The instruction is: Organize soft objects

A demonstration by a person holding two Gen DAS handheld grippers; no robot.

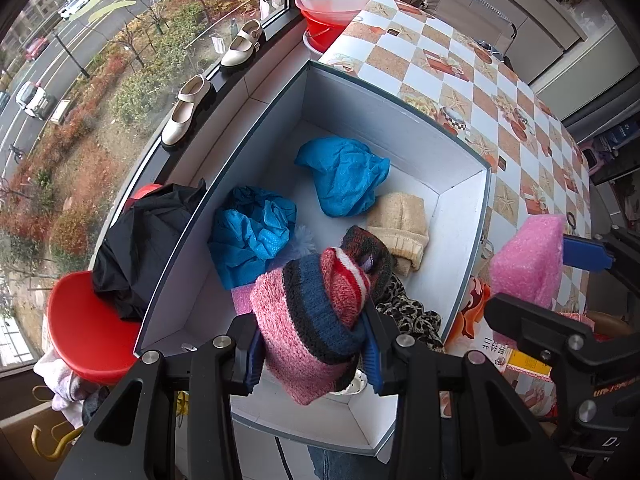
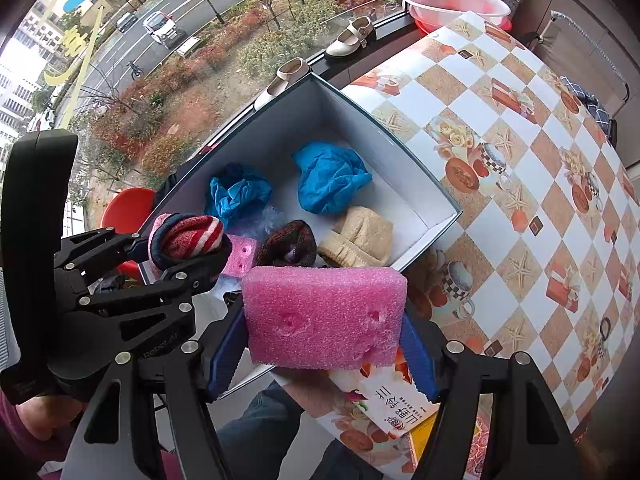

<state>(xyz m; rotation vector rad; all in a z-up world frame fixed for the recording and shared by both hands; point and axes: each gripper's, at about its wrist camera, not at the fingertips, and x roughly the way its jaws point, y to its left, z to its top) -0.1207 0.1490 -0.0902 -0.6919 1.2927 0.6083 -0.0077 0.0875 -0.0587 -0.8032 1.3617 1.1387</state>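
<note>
My left gripper is shut on a pink, navy and red striped knit hat, held over the near end of the white box. My right gripper is shut on a pink foam block just outside the box's near right corner. From the right wrist view, the left gripper shows at the left with the striped knit hat in it. Inside the box lie two blue crumpled cloths, a beige knit piece, a dark knit item, leopard-print fabric and a second pink foam piece.
The box stands on a table with a checked orange and white cloth, beside a window sill bearing two cream shoes. Left of the box sit a red stool with black fabric on it. Stacked basins stand at the far end.
</note>
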